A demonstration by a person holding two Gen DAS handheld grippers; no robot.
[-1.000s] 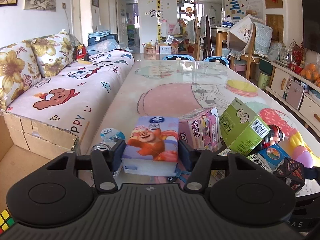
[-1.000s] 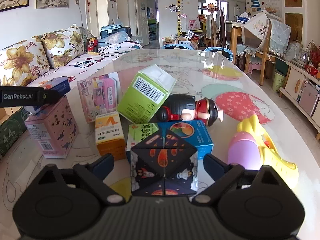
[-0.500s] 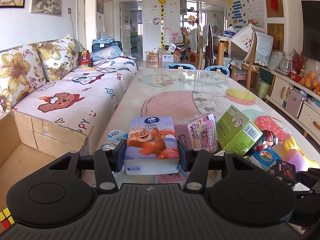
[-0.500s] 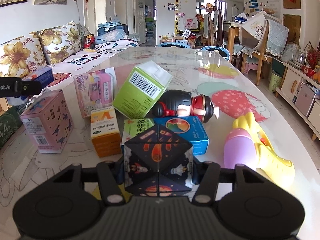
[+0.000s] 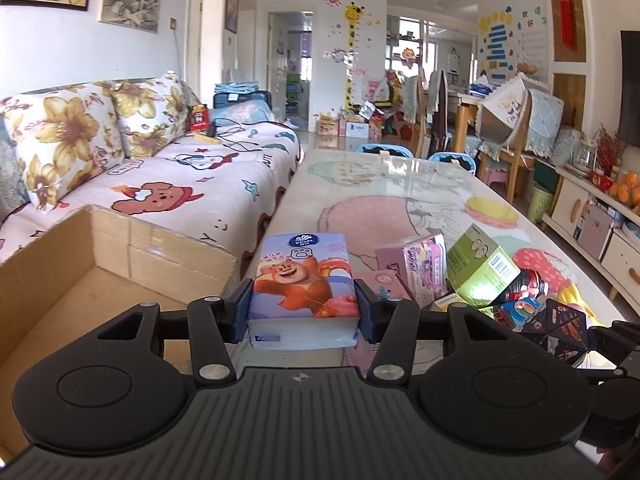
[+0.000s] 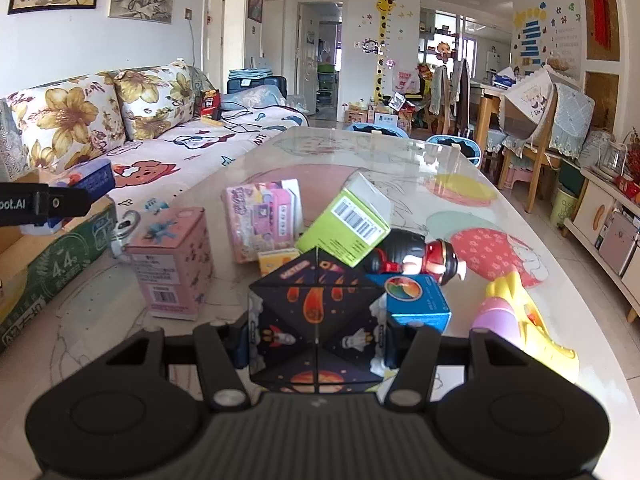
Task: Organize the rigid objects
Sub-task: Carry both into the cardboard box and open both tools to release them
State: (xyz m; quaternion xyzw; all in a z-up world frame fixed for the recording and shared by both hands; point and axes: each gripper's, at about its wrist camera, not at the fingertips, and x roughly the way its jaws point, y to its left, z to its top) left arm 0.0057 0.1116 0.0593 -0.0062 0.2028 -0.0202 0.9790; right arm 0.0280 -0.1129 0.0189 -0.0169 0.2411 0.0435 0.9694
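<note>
**Both tongs loaded, box waiting on the left**

The left gripper (image 5: 302,312) is clamped on a soft plastic-wrapped tissue pack printed with an orange cartoon bear (image 5: 304,284), its blue pads pressed against both sides. The right gripper (image 6: 316,338) has just been closing and now pinches a black folding cube printed with meteors and rockets (image 6: 316,320), held clear of the glossy cartoon-printed table (image 6: 460,160).

Left on the table are a pink carton with a barcode (image 6: 170,264), a pink toy package (image 6: 264,216), a tilted green carton (image 6: 346,226), a small orange box (image 6: 276,260), a blue box (image 6: 416,300), a black and red figurine (image 6: 416,258) and a yellow and purple plastic toy (image 6: 524,328).

Risks, as I judge them: the tissue pack is squashy, so it could slide out of the pads if swung fast, and the cube is hinged, so it might unfold or twist in the pinch. Both hands work near each other and could collide on the way to the box.

The left wrist view shows the inside of the open brown cardboard box (image 5: 92,280), empty in the part seen, just beside the table edge; the right wrist view catches only its green printed outer wall, but lays out the whole clutter, which the left view crowds at its right margin
</note>
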